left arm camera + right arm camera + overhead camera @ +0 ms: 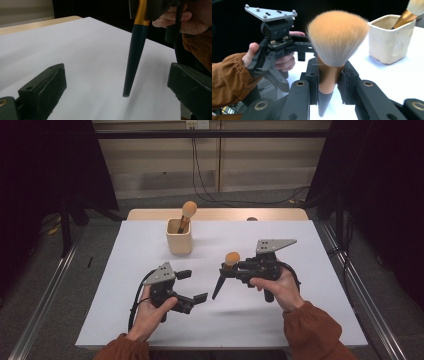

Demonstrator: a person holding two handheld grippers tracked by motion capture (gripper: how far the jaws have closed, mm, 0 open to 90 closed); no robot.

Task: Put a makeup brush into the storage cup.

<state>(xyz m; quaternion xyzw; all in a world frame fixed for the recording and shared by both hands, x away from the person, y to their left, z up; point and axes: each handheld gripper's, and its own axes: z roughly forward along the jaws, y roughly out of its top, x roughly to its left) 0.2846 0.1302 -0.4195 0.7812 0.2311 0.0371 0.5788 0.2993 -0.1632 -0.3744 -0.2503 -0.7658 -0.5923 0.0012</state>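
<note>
Dim room, soft overhead light on white table [150,245]; faint shadows, near parts blurred.

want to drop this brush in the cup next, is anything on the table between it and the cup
Nothing visible stands between them. The right gripper holds the brush above bare white table, and the stretch up to the cup is open. The cup already holds a second brush, leaning right.

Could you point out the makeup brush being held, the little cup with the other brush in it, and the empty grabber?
held brush [337,35], right gripper view, on its bristle head.
cup [179,241], high view, on its front wall.
left gripper [192,286], high view, midway between its open fingertips.
</note>
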